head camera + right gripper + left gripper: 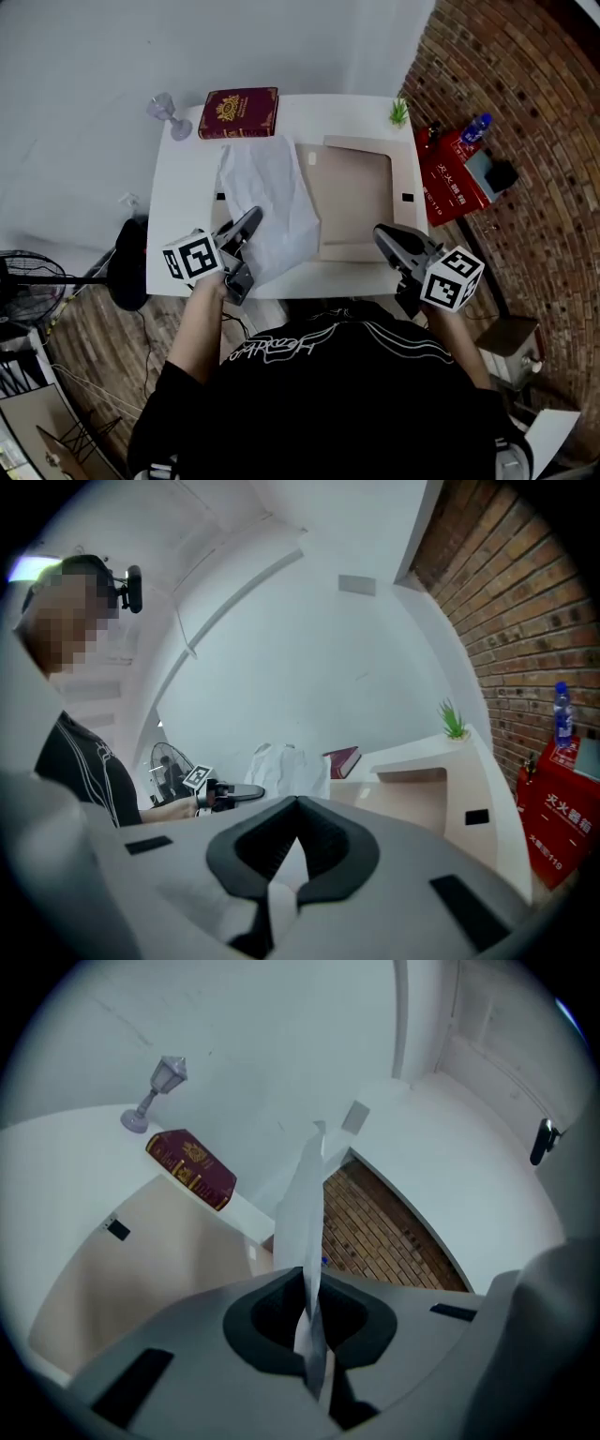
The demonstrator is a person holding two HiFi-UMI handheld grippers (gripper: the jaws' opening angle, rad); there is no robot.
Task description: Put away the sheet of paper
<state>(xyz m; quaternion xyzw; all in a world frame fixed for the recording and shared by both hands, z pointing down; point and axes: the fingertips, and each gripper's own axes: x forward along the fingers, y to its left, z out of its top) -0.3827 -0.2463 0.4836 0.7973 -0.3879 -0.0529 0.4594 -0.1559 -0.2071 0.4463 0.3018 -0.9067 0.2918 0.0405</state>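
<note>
**Left hand-held gripper**. The jaws are closed on the sheet of paper. The left gripper view shows the sheet edge-on, pinched between the pads and running straight ahead of the tips. The grip is on the near edge of the sheet. This is judged to let the sheet be lifted and carried without sliding it across the bench.

**Sheet of paper.** It is white, thin and visibly wrinkled. It rises from the jaws into a loose tent ahead of and just to the right of this gripper, and its far part drapes toward the red book, which lies well beyond the tips. It looks limp and is likely to fold or sag under its own weight.

**Beige folder**. It lies open on the bench to the right of the left gripper, touching or just overlapped by the sheet. It is judged to be the storage place.

**Right hand-held gripper**. The jaw tips are together, and no object is seen held. The tips hover at the near right edge of the folder. This position is probably meant to steady the folder or receive the sheet.
</note>
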